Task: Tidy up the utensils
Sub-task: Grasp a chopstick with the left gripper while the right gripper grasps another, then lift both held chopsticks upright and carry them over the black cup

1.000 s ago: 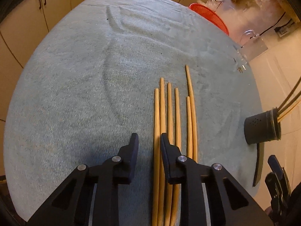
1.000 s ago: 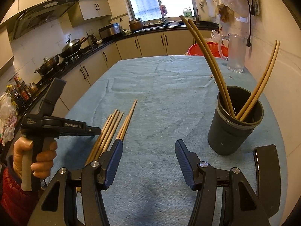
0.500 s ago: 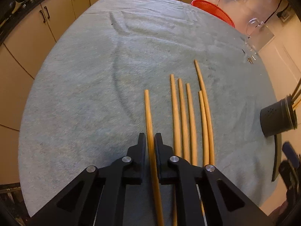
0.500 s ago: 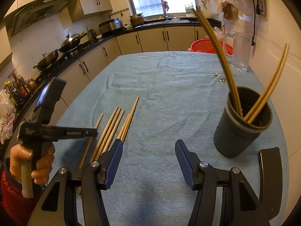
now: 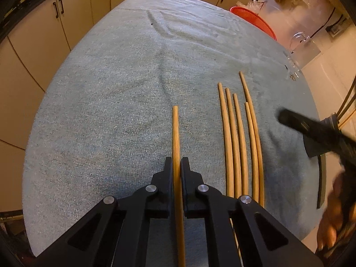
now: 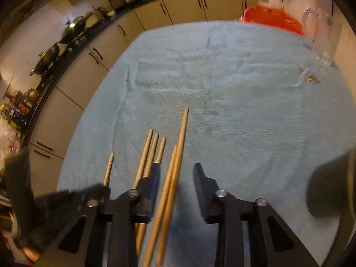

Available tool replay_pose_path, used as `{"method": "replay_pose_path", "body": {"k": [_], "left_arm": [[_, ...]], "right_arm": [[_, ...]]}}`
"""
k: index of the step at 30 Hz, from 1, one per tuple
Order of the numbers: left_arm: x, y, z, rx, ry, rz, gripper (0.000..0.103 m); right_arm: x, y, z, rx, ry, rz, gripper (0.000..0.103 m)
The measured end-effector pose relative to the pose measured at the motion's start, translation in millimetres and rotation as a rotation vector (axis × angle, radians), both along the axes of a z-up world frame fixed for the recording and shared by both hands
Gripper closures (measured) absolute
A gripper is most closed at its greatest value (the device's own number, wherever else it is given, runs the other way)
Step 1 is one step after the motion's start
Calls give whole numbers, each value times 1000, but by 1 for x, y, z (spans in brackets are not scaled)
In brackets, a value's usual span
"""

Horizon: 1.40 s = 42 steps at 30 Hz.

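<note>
The left gripper (image 5: 176, 166) now has one chopstick (image 5: 176, 138) pinched tight between its closed fingers and pulled well clear of the pile; a second ago it sat spread over the bunch with nothing in it. Five loose chopsticks (image 5: 237, 138) remain side by side on the blue-green tablecloth (image 5: 106, 111), off to the right of the held one. And the right gripper (image 6: 176, 173) has swung round: a moment back it faced the dark holder cup (image 6: 329, 187), now it points down over the pile, fingers spread wide with a pair of chopsticks (image 6: 175, 162) lying between them, untouched as far as the blur lets me see. The cup is shoved to the right edge of the right view, smeared by motion. In the left view, the right tool crosses in front of the cup. Farther off, a red basket (image 5: 253, 20) and a clear pitcher (image 5: 304, 51) sit at the table's far end, kitchen cabinets (image 5: 73, 11) beyond.
</note>
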<state>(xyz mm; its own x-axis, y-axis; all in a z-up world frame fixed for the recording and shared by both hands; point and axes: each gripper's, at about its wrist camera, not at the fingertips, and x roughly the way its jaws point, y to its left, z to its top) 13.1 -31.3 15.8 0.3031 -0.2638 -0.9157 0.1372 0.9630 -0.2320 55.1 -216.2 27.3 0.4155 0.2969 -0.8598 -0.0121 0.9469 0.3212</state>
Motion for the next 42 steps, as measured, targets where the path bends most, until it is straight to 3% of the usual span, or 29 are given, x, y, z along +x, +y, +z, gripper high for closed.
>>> {"method": "replay_pose_path", "body": {"k": [6,13,18,22,30,35,42], "left_arm": [[0,2,-1,-17,-2,-15,96],[3,1,0,-16,-2,-23,96],[8,-5,0,-7,-10,-21,97],[7,-3,9,-34,-34,-13,97],[-13,-3,58,-73,-175,0,97],[-30,-8,84,-86,-245,-15,97],[-44,-15,107,-95,-294,-34,97]], "right_arm": [[40,12,-23,-37,79,-22,80],[57,29,-31,-147,109,-3,95],[51,20,-25,-97,81,-21,96],[32,8,-1,-43,-2,-26,96],[-29,0,58,15,-249,-16,95],[-72,2,89,1,-403,-19,95],[-113,-4,111,0,-512,-31,95]]}}
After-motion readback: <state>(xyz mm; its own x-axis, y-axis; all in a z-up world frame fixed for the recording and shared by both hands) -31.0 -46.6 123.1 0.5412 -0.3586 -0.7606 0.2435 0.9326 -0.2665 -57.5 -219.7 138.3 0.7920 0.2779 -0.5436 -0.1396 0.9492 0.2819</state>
